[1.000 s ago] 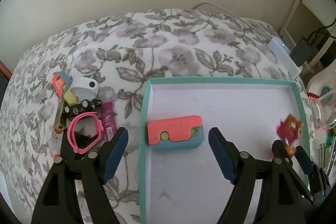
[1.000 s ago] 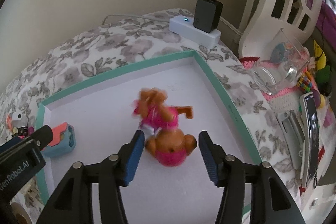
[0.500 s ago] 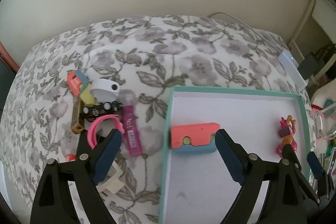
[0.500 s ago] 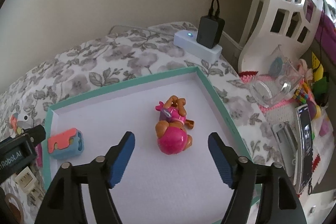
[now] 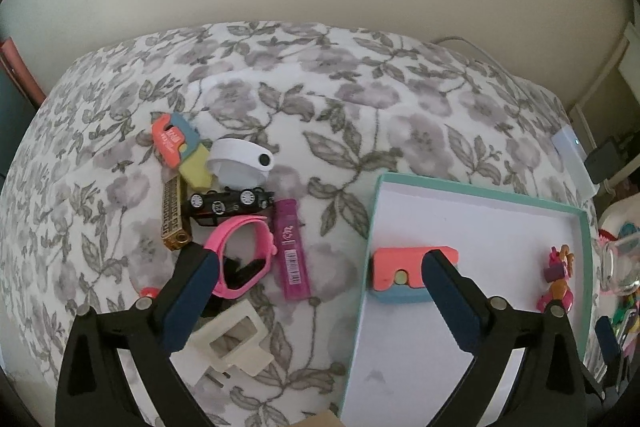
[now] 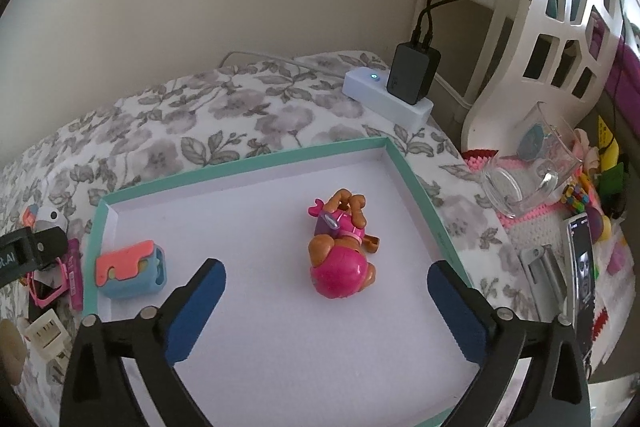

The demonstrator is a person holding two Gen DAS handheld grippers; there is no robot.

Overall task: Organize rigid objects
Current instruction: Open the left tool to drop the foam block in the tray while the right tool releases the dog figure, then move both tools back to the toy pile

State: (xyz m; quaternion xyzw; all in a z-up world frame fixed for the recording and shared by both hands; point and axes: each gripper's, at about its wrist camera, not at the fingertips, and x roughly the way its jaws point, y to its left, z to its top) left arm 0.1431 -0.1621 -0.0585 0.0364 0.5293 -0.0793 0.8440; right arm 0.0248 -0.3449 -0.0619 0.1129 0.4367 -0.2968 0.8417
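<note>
Between the blue pads of the right claw (image 6: 326, 301), and a little beyond them, a pink and brown plastic toy puppy (image 6: 342, 253) lies on its side on the white floor of a shallow cardboard tray with a teal rim (image 6: 248, 161). That claw's jaws are opening, spread wide, and neither pad touches the puppy. Off to its left, near the tray's left wall, sits a coral and light-blue plastic block (image 6: 130, 269).

The left claw (image 5: 316, 289) hangs over the tray's left edge with its jaws opening too, nothing pressed between them. Its right pad stands in front of the coral and blue block, and its left pad overlaps a pink plastic wristband (image 5: 240, 255). Just ahead of this claw, on the grey floral bedspread (image 5: 320, 99), lies a magenta rectangular tube with a barcode (image 5: 292, 247). Beyond the wristband sit a black toy car on its side (image 5: 228, 205), a white round cap with a black dot (image 5: 240, 161), a second coral and blue piece with a yellow part (image 5: 178, 145) and a gold-coloured bar (image 5: 172, 215). A cream plastic frame (image 5: 232, 341) lies close under the left pad.
</note>
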